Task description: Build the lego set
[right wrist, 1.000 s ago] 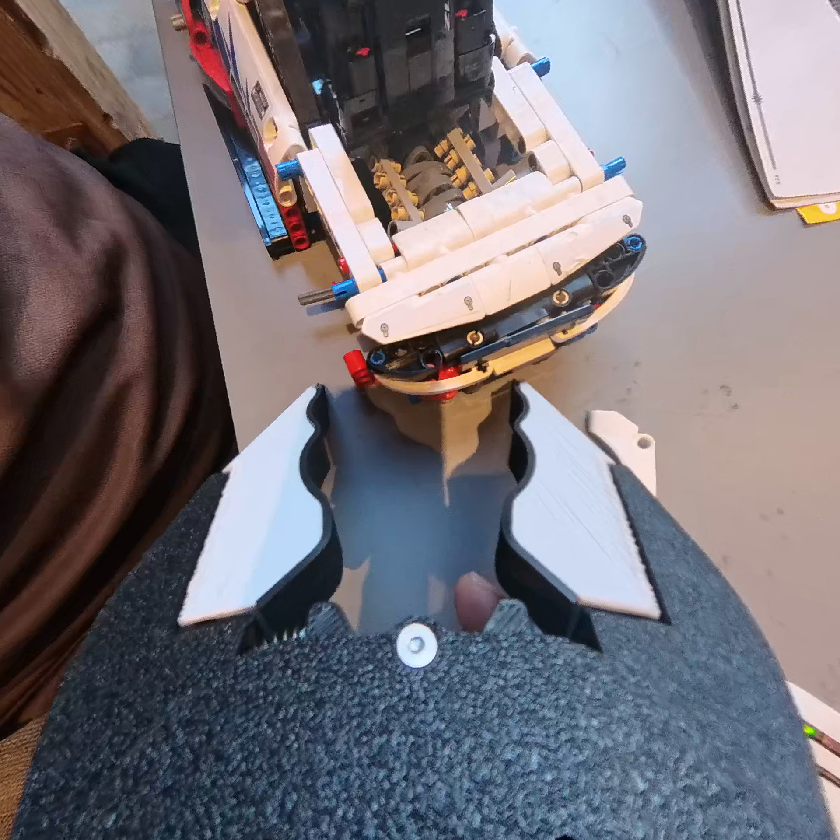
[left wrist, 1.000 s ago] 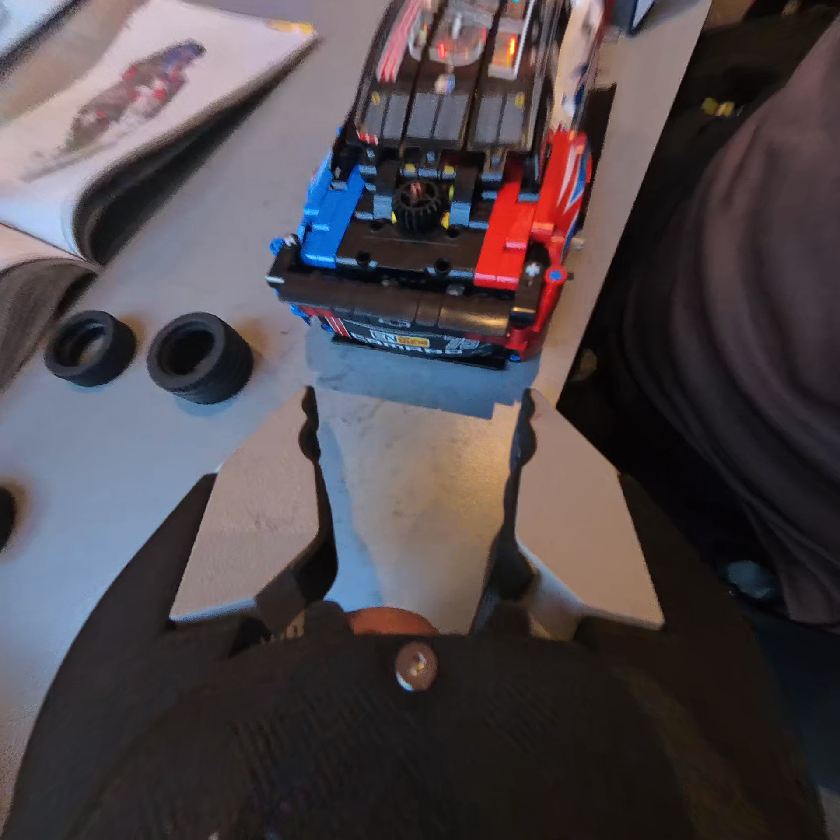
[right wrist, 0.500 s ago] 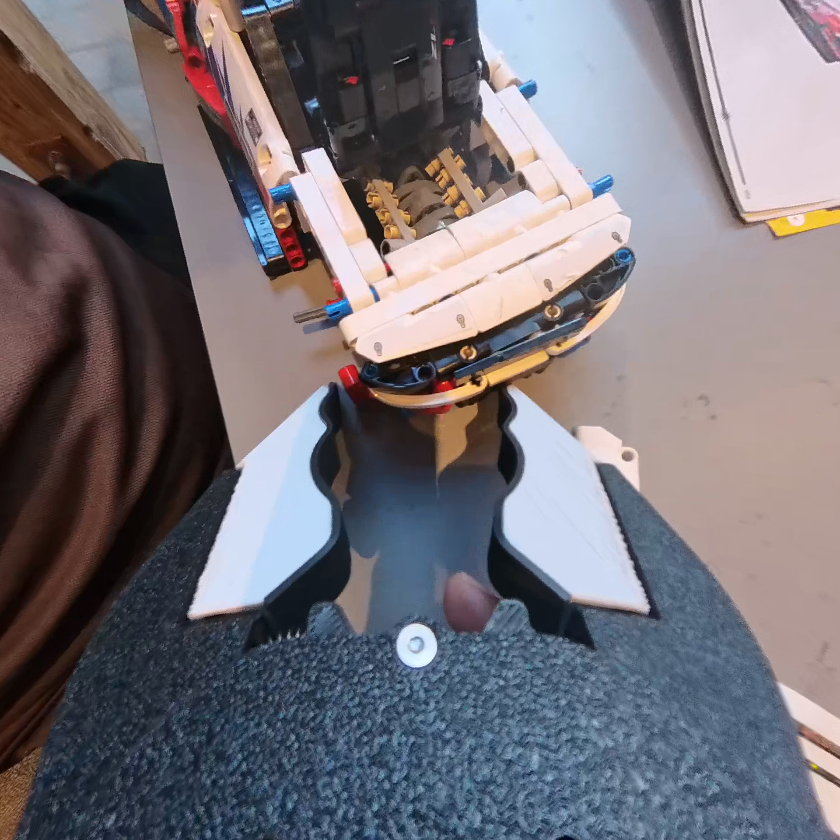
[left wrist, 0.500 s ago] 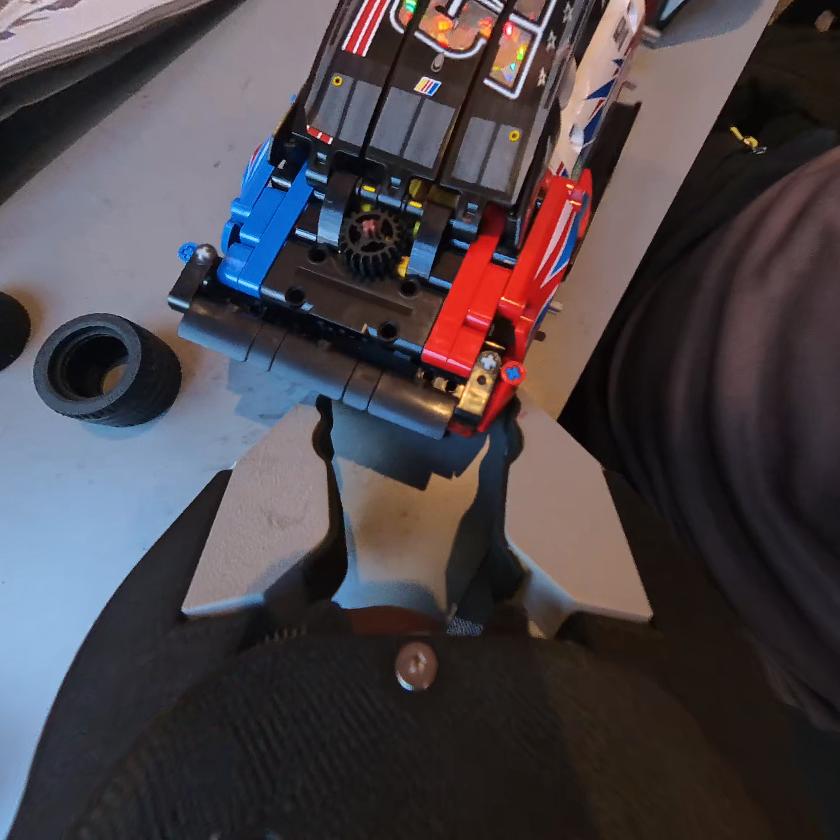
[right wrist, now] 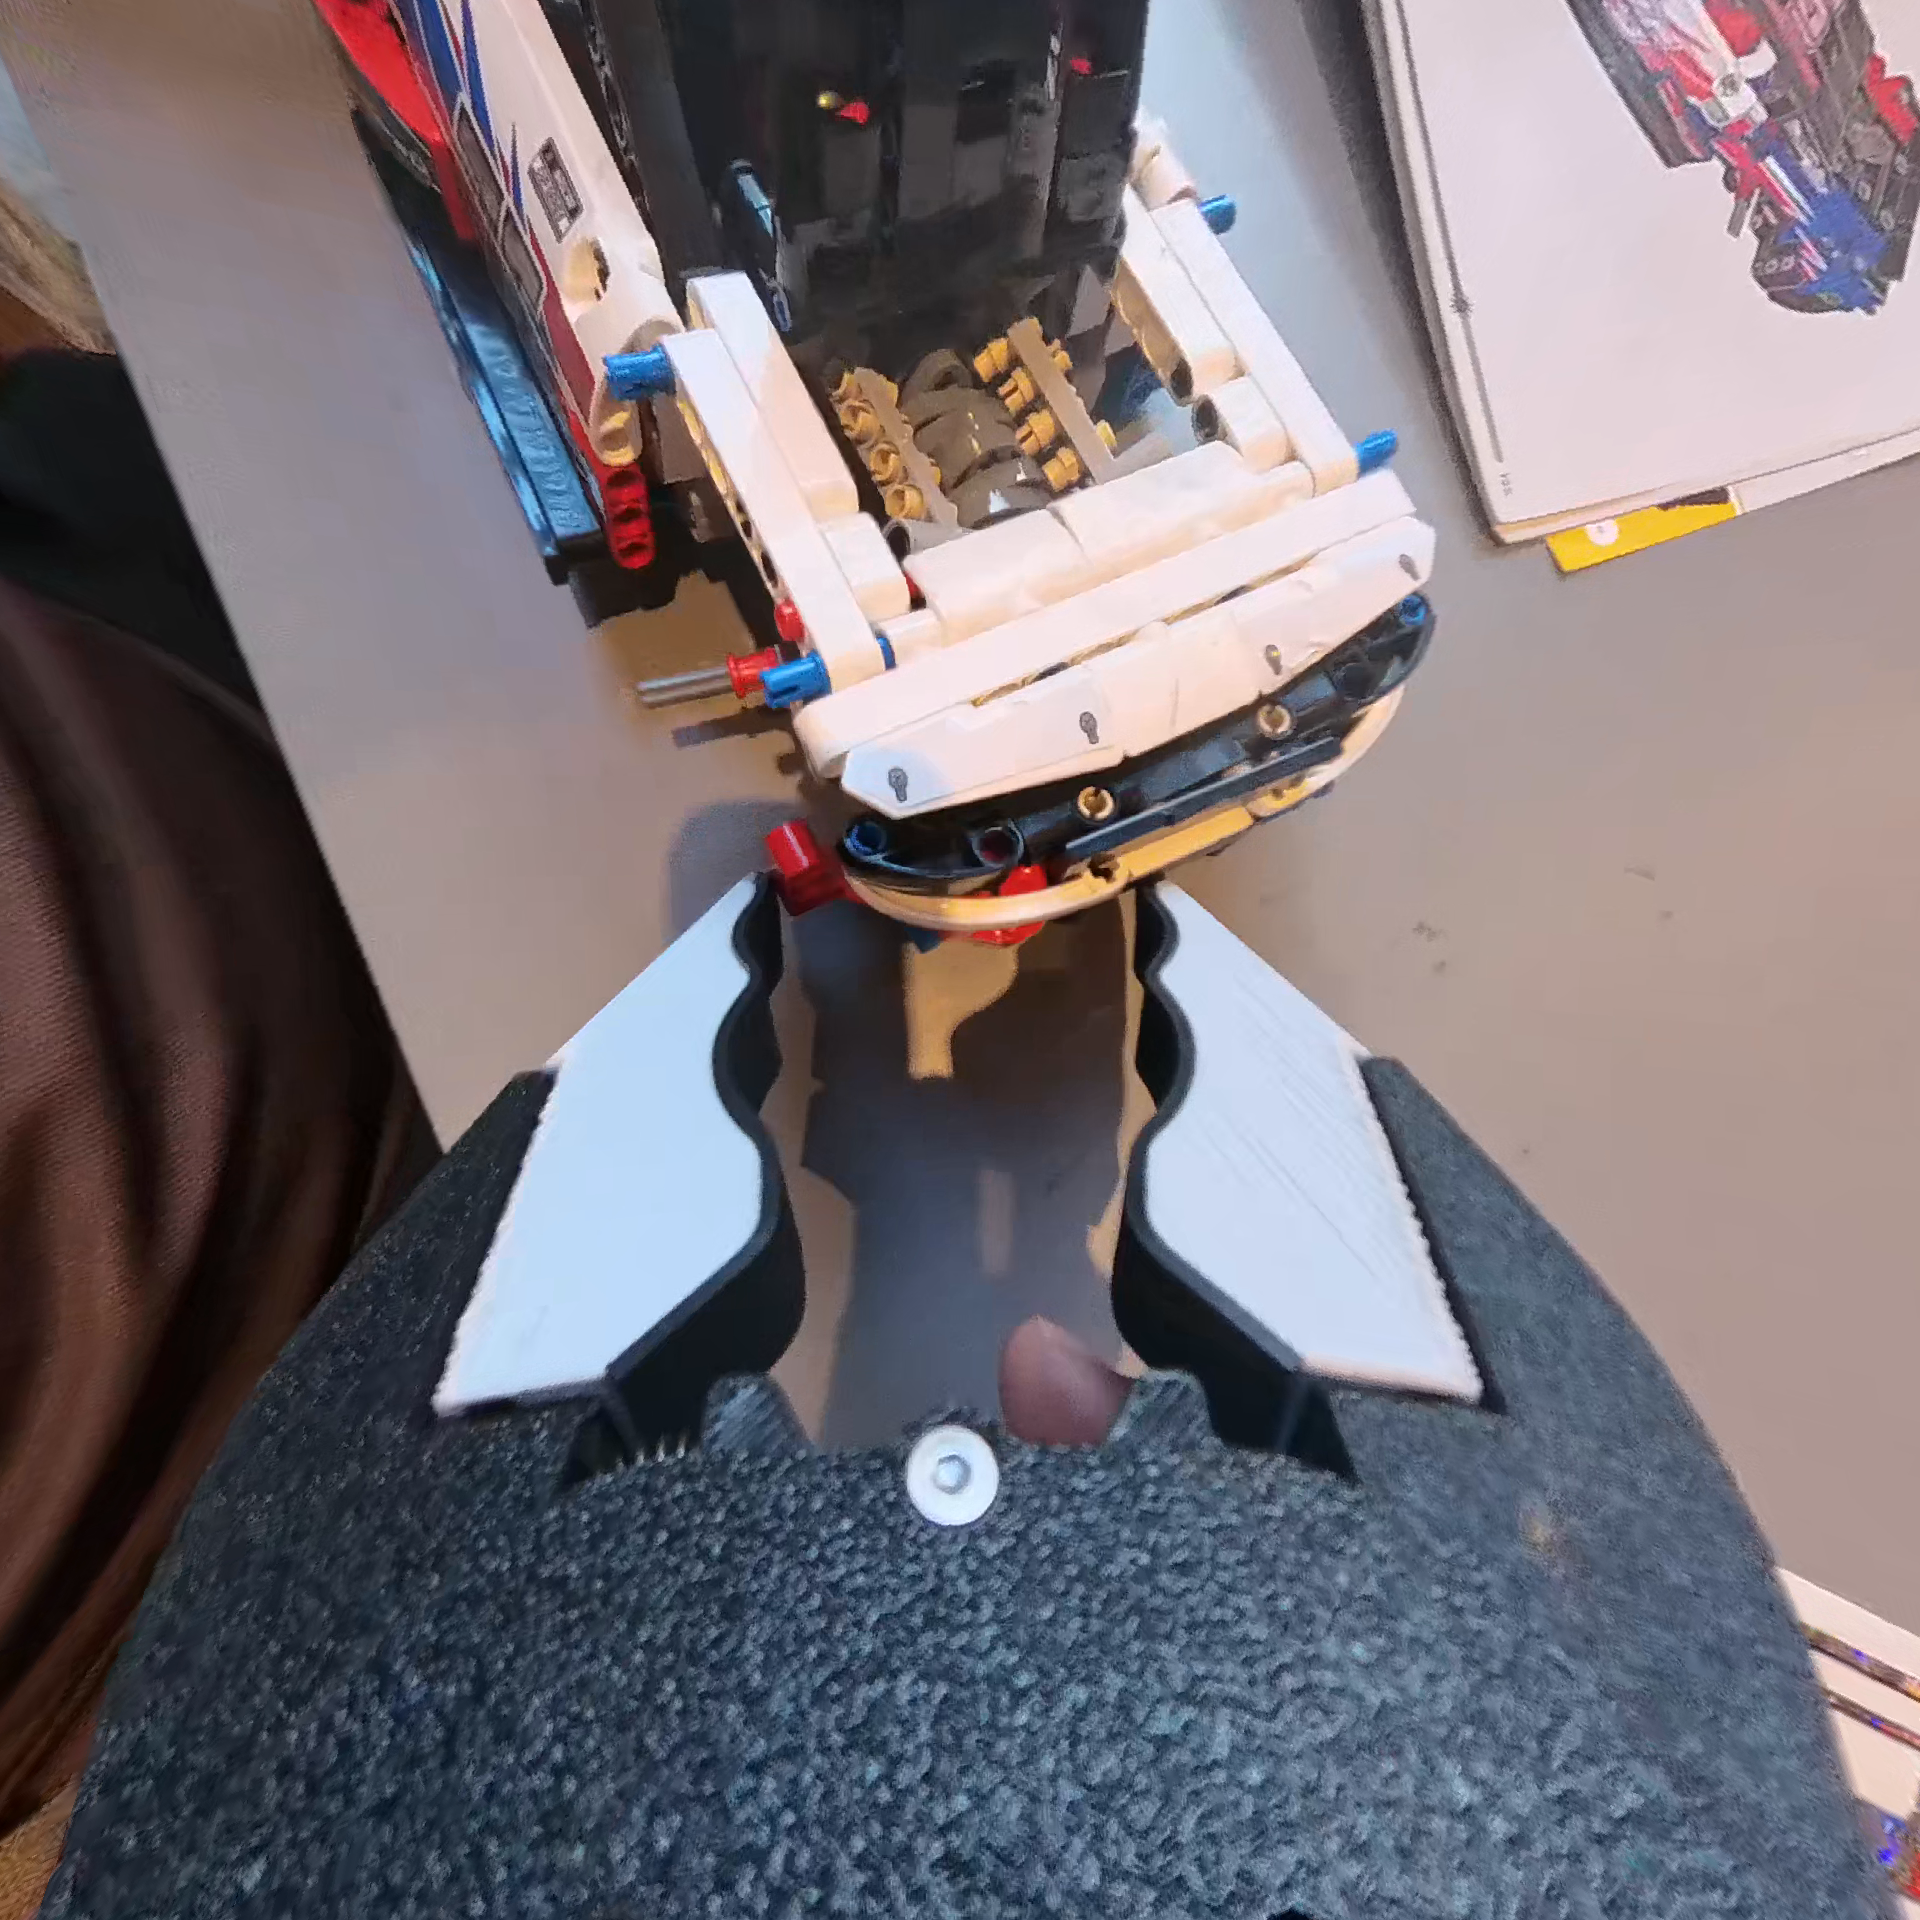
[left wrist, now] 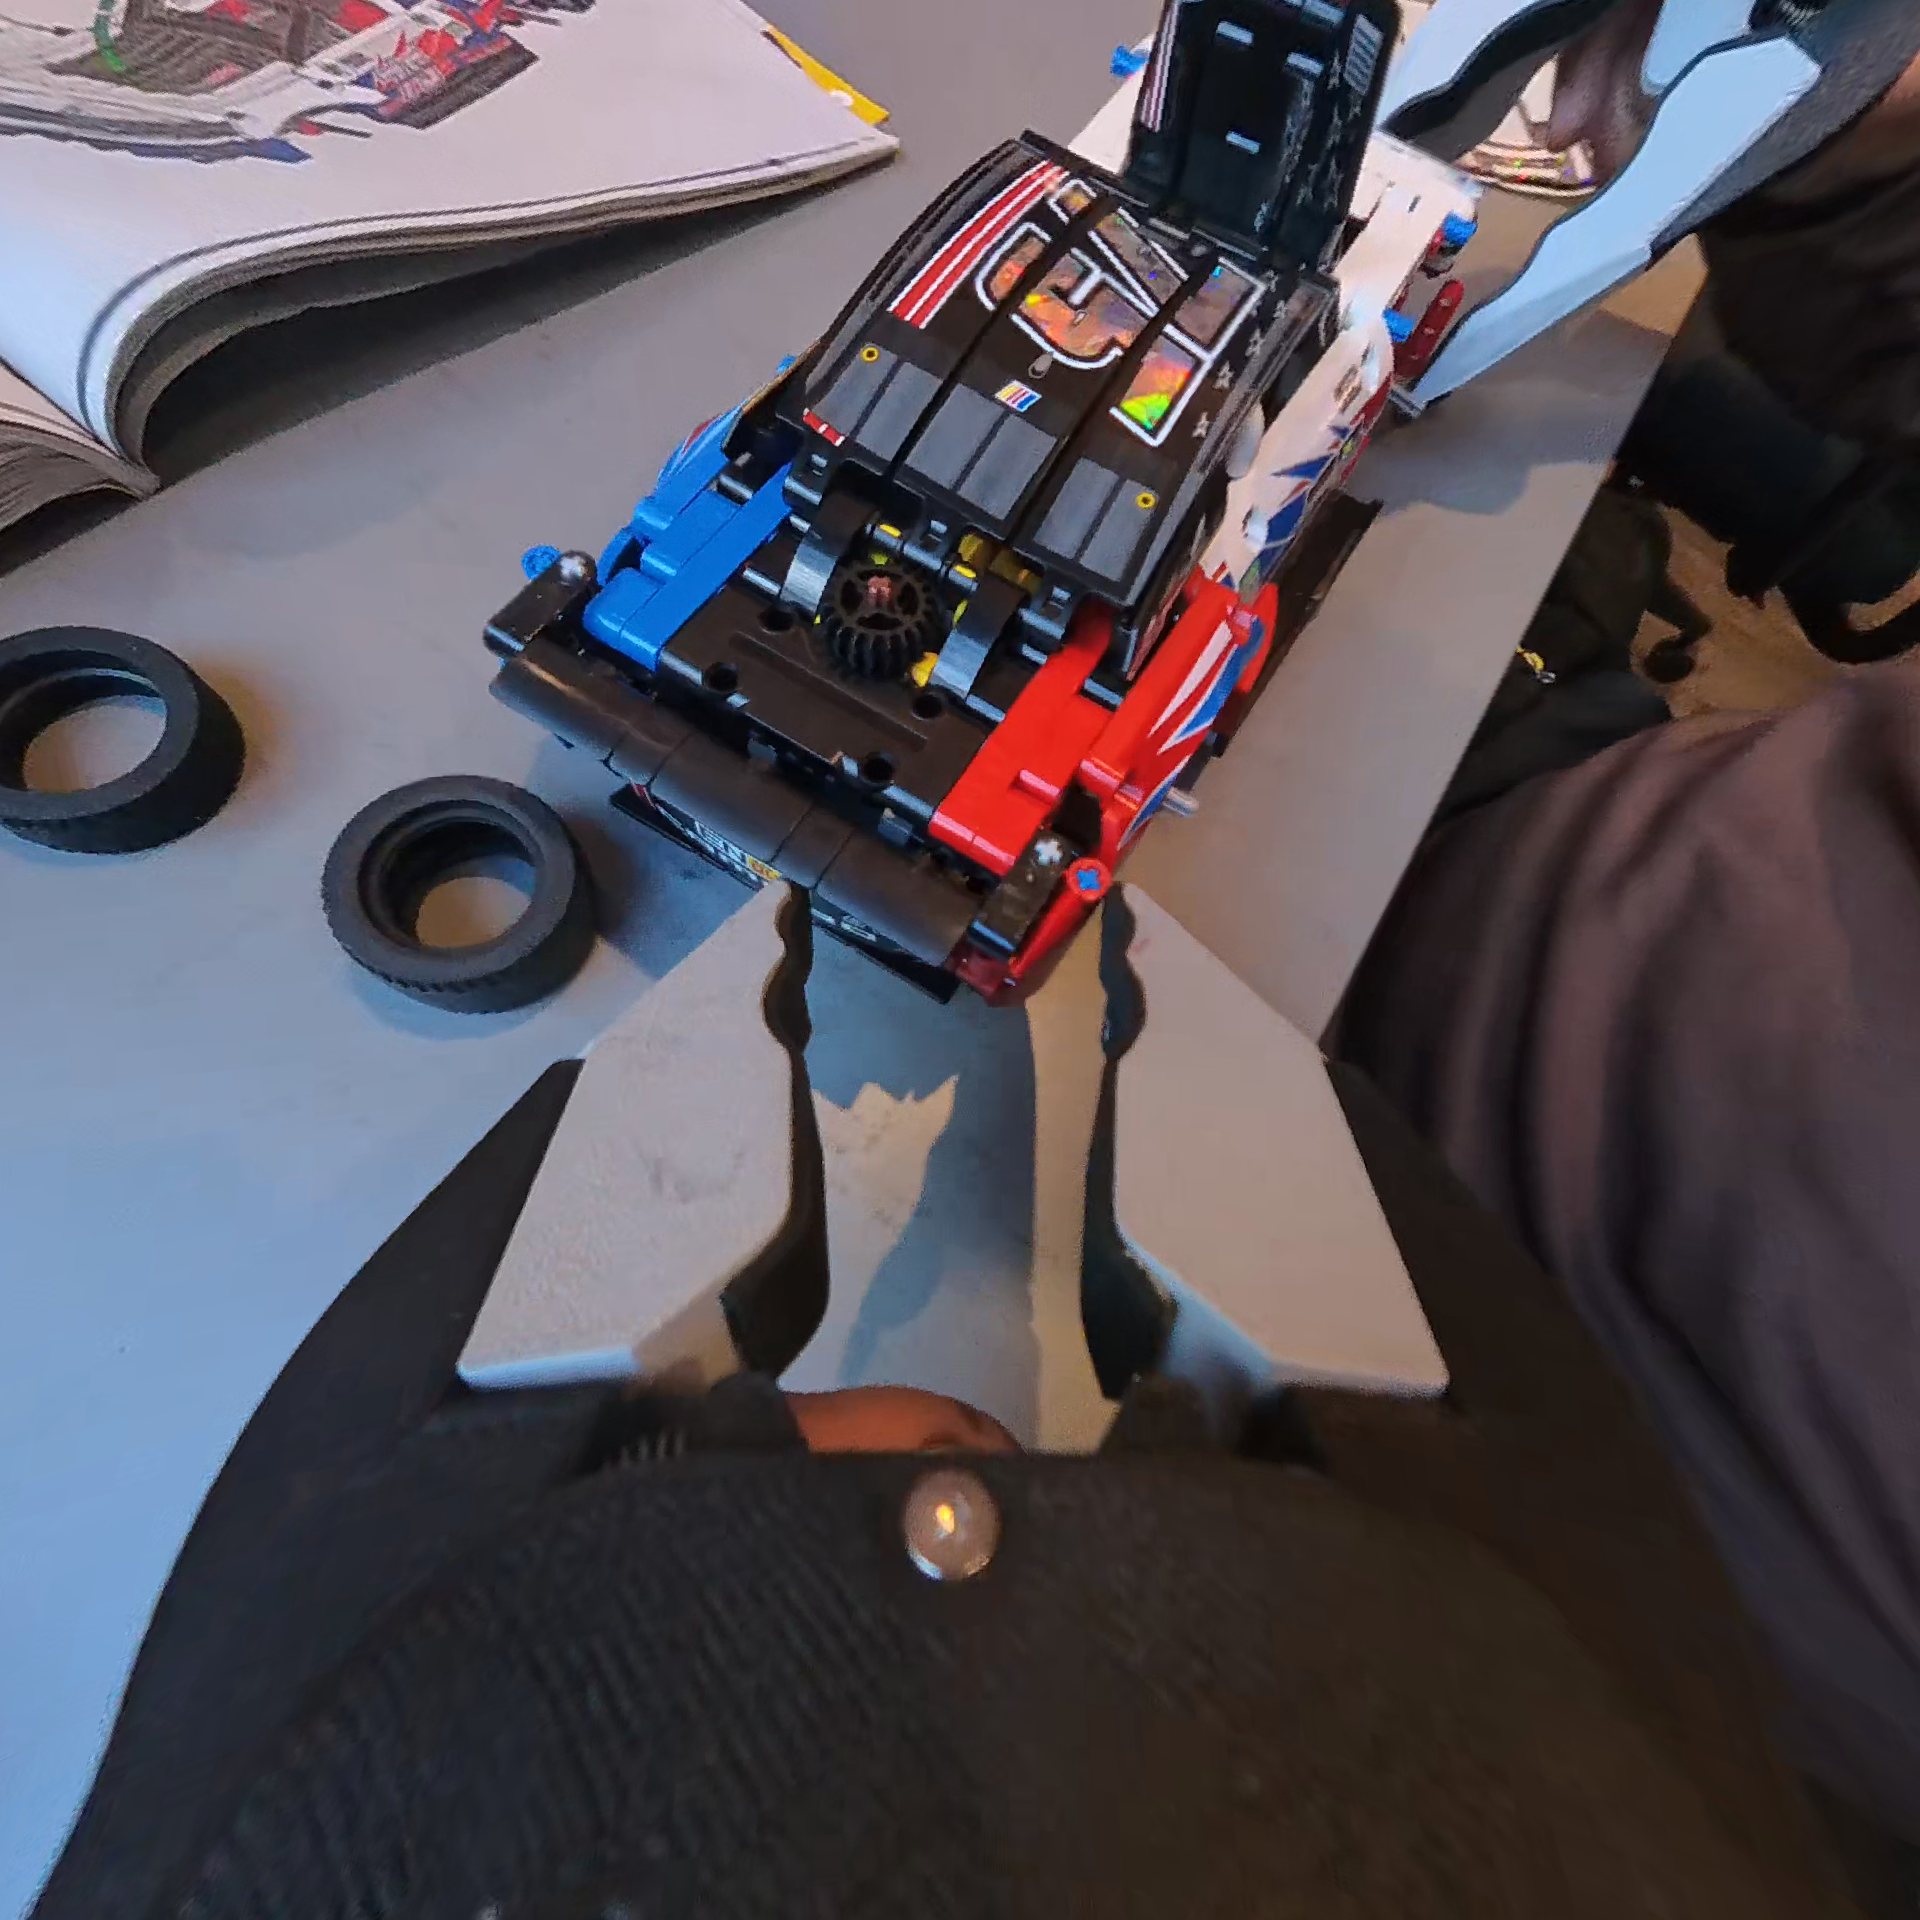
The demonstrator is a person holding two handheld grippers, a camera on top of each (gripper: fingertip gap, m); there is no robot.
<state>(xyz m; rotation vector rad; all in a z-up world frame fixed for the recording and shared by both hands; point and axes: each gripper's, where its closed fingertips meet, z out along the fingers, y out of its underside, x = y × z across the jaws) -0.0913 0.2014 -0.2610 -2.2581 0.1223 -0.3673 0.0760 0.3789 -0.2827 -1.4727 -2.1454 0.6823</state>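
Note:
A part-built Lego car (left wrist: 935, 468) stands on the grey table (left wrist: 260, 1039) near its edge. Its rear is black, with blue on the left and red on the right. My left gripper (left wrist: 951, 935) is open, fingertips at the lower rear bumper, which reaches into the gap between them. In the right wrist view the car's white front with its exposed engine (right wrist: 1091, 582) faces me. My right gripper (right wrist: 956, 904) is open, tips just short of the front splitter, the left tip by a red pin. One of its fingers (left wrist: 1579, 270) shows beyond the car in the left wrist view.
Two loose black tyres (left wrist: 457, 894) (left wrist: 99, 738) lie left of the car's rear. An open instruction booklet (left wrist: 416, 156) lies behind them and also shows in the right wrist view (right wrist: 1662, 260). A person's dark clothing (left wrist: 1662, 1039) fills the space past the table edge. There is about 25 centimetres between the tips of the two grippers.
Both grippers have closed in on the car's two ends, left at the rear, right at the front. Both pairs of fingers have narrowed. The left view has since pulled back a little.

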